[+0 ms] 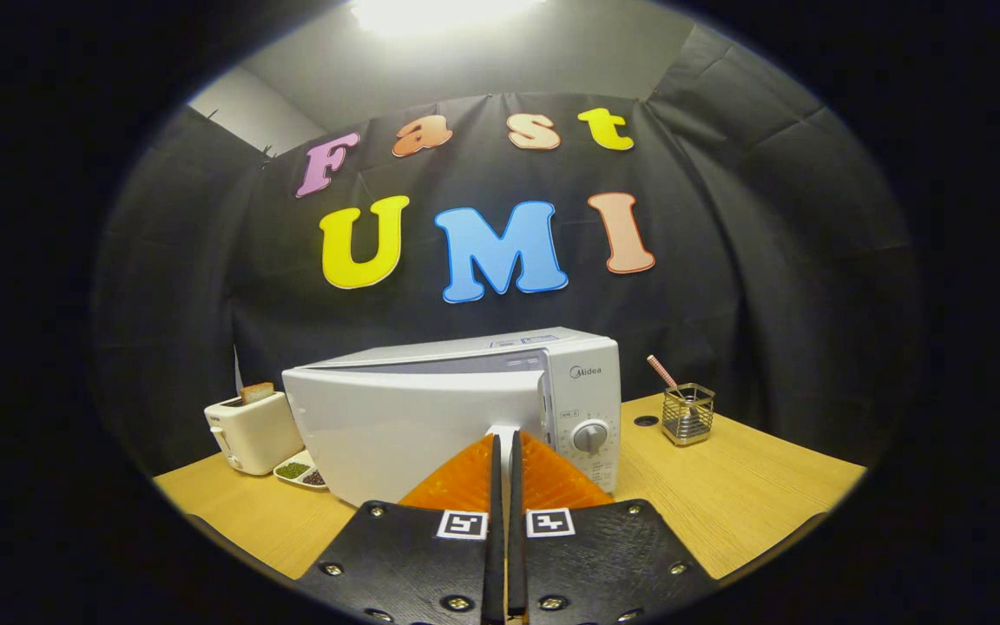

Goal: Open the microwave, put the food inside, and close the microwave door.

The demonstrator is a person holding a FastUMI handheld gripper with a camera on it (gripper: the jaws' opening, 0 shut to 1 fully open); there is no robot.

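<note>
Fingers (pixel 543 473) of orange ribbed rubber are seen pressed nearly together, with only a thin slit between them. The gripper (pixel 504 441) is clenched on the door handle (pixel 503 431), a narrow white tab caught between the fingertips at the right edge of the door (pixel 417 434). The door is swung partly out from the microwave (pixel 582 382), which stands on the wooden table (pixel 743 495). A white toaster (pixel 253 430) with bread in its slot is placed at the far left, and a small dish (pixel 300 471) with dark contents lies near it. A wire holder (pixel 688 415) with a striped straw stands to the right.
</note>
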